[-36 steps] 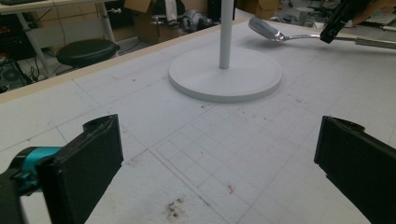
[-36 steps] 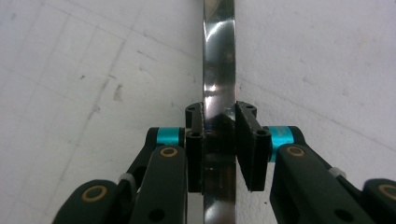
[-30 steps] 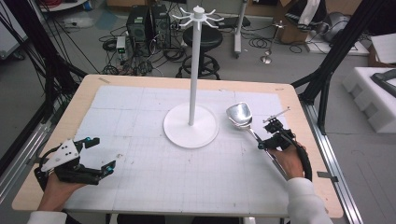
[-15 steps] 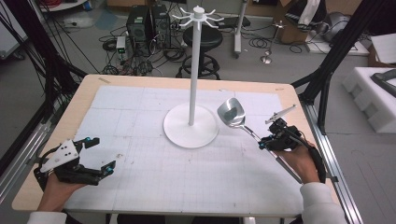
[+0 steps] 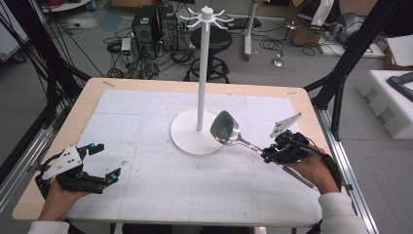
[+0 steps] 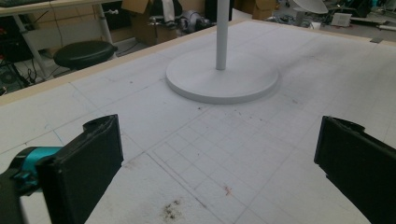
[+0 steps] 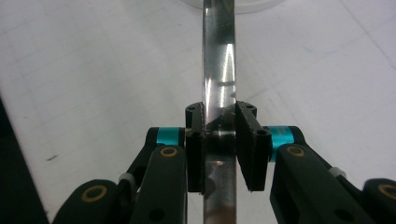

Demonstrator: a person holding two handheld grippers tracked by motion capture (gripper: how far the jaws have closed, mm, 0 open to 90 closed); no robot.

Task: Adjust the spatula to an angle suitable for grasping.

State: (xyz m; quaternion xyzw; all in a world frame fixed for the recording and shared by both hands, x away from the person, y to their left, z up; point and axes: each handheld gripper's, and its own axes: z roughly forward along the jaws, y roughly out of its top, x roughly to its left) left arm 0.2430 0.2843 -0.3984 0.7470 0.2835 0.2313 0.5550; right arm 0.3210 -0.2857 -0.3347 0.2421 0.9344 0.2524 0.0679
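R gripper (image 5: 269,155) jaws clamped on big metal spoon (image 5: 225,128) handle. Spoon's long way runs from jaws up-left, bowl by the white rack (image 5: 203,73) pole. L gripper (image 5: 103,162) jaws wide apart, far away.

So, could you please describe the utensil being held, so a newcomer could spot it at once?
Start at the white hook stand in the middle of the table. Just right of its round base, the right tool grips a metal spatula by its handle. It is the one shiny steel item there.
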